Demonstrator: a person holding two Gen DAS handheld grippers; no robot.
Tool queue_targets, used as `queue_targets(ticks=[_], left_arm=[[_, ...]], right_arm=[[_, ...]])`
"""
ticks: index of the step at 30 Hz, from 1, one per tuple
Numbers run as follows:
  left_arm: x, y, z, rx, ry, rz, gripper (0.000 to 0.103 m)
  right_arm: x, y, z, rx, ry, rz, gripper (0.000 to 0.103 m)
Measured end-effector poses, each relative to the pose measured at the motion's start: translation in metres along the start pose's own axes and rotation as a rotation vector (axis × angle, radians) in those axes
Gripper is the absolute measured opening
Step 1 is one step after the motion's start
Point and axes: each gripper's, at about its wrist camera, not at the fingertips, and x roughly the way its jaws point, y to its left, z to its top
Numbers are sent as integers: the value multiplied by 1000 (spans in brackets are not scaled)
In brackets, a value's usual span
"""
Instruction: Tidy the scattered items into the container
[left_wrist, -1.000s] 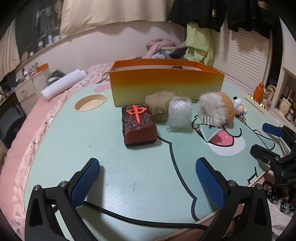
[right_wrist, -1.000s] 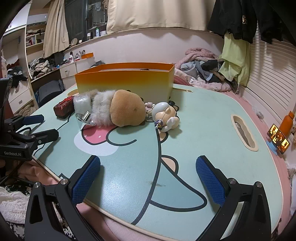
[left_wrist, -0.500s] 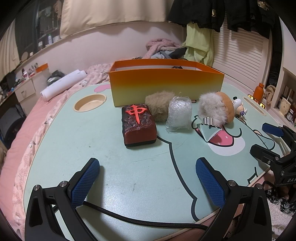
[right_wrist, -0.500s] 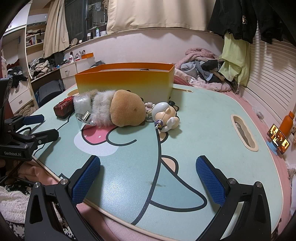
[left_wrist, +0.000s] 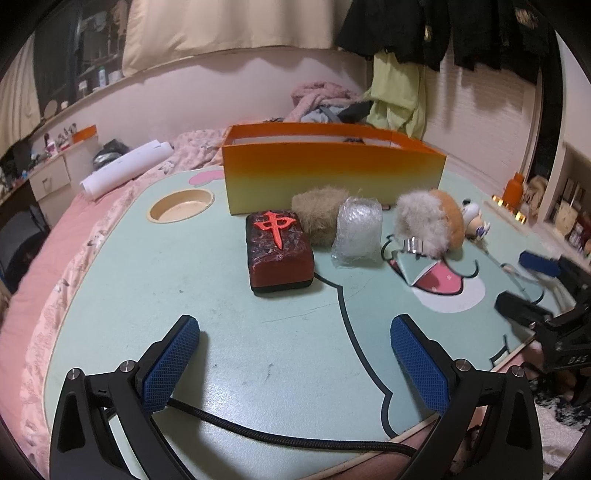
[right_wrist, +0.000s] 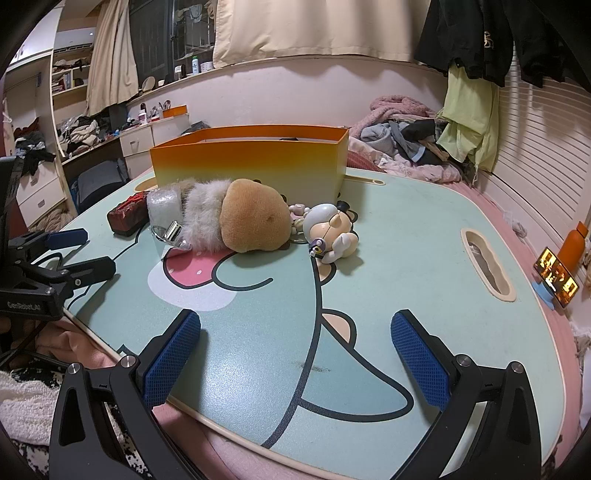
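An orange box (left_wrist: 332, 177) stands at the back of the mint table (left_wrist: 184, 295). In front of it lie a dark red mahjong-tile block (left_wrist: 279, 251), a tan furry lump (left_wrist: 319, 214), a bubble-wrap bundle (left_wrist: 358, 232), a grey and brown plush (left_wrist: 428, 225) with a metal clip (left_wrist: 413, 245), and a small cartoon figure (right_wrist: 332, 230). My left gripper (left_wrist: 295, 363) is open and empty, short of the block. My right gripper (right_wrist: 295, 360) is open and empty, short of the plush (right_wrist: 243, 219) and the figure. The box (right_wrist: 251, 166) also shows in the right wrist view.
A round cup recess (left_wrist: 181, 205) lies left of the box and a slot handle (right_wrist: 487, 264) at the table's right. A black cable (left_wrist: 277, 439) crosses the near edge. A phone on a stand (right_wrist: 556, 278) and an orange bottle (right_wrist: 574, 245) sit off the right side. Bedding surrounds the table.
The right gripper, seen from the left wrist view, is blurred and has shifted slightly. Nothing else has moved.
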Motion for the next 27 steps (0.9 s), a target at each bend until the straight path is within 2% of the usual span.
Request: queue_targets(ticks=[8,10,13,17,21,22,23,25,27], left_arm=[[-3,27,10,-124,-28,-115,103],[-5,31,19,-129,-44,-122,103],[-1,34,33,-105,-38,-93,100],[17,36,54,-109,14,-110,82],[43,31,65,-83,87,-108,78],[49,29,65,-76,103,-109,72],[53,27,65,-76,122,-114,56],[56,25,62,-64,139,-106,40],[52,26,59,-69,135,-110,40]], right_arm=[[0,0,0,-1,0,1,103],[0,0,0,-1,0,1,103],[0,0,0,-1,0,2,103],[0,0,0,-2,-1,2,103],[0,0,-1,-5,-2,7,103],[0,0,-1,-5,-2,8,103],[0,0,-1,-5,-2,9,103],[0,1,-1,-7,-3,7,103],[1,2,1,-8,-4,6,103]])
